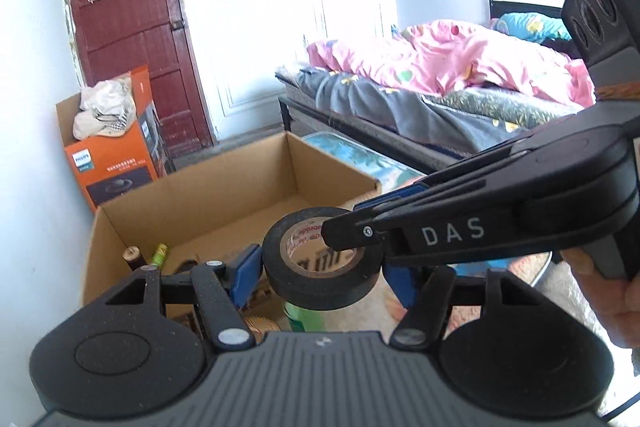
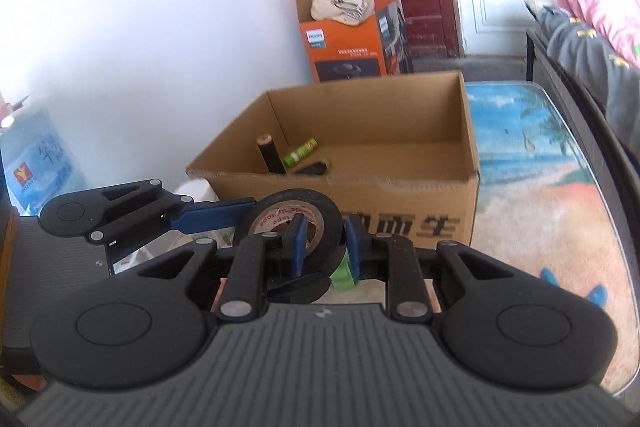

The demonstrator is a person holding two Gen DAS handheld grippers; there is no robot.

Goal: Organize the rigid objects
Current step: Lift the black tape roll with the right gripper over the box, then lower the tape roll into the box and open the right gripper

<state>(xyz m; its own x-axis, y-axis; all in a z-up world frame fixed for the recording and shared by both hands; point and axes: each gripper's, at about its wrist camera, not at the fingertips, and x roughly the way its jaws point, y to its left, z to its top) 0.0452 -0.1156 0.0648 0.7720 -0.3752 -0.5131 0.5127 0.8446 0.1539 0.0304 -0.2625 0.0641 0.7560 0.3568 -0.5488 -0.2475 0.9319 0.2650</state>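
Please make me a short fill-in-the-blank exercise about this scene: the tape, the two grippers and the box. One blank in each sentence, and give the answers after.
1. The right gripper is shut on the wall of a roll of black ____.
2. One finger of the right gripper passes through the roll's ____.
3. The left gripper holds the roll of tape from the ____, its pads at the roll's two sides.
4. Behind the roll stands an open ____ box with a few items inside.

Answers: tape; hole; outside; cardboard

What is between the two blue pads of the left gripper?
In the left wrist view, a black roll of tape fills the gap between the left gripper's pads. The right gripper pinches its wall.
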